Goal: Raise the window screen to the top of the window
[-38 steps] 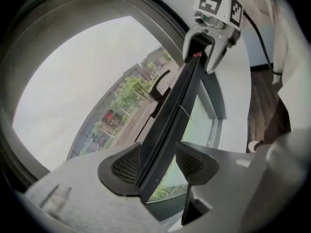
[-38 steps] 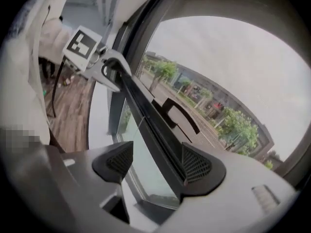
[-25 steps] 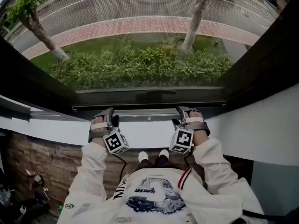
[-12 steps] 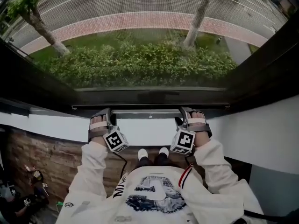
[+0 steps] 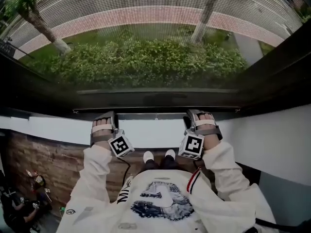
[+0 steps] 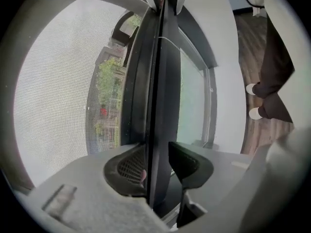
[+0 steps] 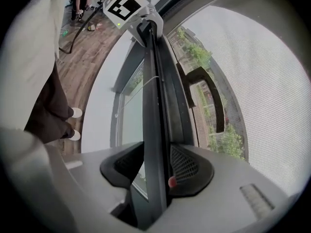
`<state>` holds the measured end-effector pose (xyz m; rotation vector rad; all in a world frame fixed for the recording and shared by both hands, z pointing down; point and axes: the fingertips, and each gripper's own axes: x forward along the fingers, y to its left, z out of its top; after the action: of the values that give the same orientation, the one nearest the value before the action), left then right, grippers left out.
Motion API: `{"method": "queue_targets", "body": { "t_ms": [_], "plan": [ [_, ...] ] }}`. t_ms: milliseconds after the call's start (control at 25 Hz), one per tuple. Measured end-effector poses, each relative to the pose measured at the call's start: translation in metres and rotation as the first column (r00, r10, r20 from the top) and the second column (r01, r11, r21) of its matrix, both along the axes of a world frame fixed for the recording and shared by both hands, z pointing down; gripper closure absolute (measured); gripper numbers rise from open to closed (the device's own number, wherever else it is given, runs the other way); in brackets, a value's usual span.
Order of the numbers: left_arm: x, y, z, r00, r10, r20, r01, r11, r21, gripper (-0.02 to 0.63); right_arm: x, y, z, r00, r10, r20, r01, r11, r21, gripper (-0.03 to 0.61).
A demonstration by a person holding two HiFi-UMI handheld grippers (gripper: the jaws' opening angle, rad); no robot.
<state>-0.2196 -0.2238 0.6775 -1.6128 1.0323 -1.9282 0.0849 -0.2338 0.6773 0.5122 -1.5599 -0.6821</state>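
Closest to the person, the left gripper (image 6: pixel 158 165) and the right gripper (image 7: pixel 154 168) each straddle the dark bottom rail (image 6: pixel 165 81) of the window screen (image 6: pixel 53 96). Both pairs of fingers are closing on the rail with their pads against its two faces, a clench that I judge not yet firm. In the head view the rail runs along the far edge of the white sill (image 5: pixel 146 132), with the left gripper toward its left end and the right gripper toward its right end. The screen therefore sits fully lowered, its mesh covering the opening above. Beyond the mesh lie a hedge (image 5: pixel 141 64) and a brick path (image 5: pixel 146 16). The main risk I see is a lift begun before the grip has set, since the slim, smooth rail could slide out from between the pads. One hand rising ahead of the other would likely skew the rail and jam it in the window frame (image 5: pixel 272 67).
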Motion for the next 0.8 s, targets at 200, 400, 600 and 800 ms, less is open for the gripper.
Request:
{"method": "queue_targets", "body": {
  "t_ms": [200, 400, 600, 800],
  "plan": [
    [0.004, 0.008, 0.004, 1.0, 0.017, 0.004, -0.016, 0.998, -0.062, 0.465, 0.003, 0.006, 0.003, 1.0, 0.013, 0.005, -0.012, 0.999, -0.04, 0.44],
    [0.001, 0.01, 0.0, 1.0, 0.02, -0.01, -0.021, 0.997, -0.076, 0.466, 0.001, 0.006, -0.003, 1.0, 0.029, 0.013, -0.028, 0.999, -0.03, 0.453],
    [0.001, 0.002, -0.007, 1.0, 0.011, -0.029, -0.012, 0.999, -0.042, 0.488, 0.002, -0.002, -0.006, 0.999, 0.034, 0.024, -0.034, 0.999, 0.005, 0.459],
    [0.001, -0.001, -0.015, 0.999, 0.011, -0.032, -0.012, 1.0, -0.025, 0.488, -0.001, -0.005, -0.015, 0.998, 0.036, 0.049, -0.037, 0.999, 0.019, 0.456]
  ]
}}
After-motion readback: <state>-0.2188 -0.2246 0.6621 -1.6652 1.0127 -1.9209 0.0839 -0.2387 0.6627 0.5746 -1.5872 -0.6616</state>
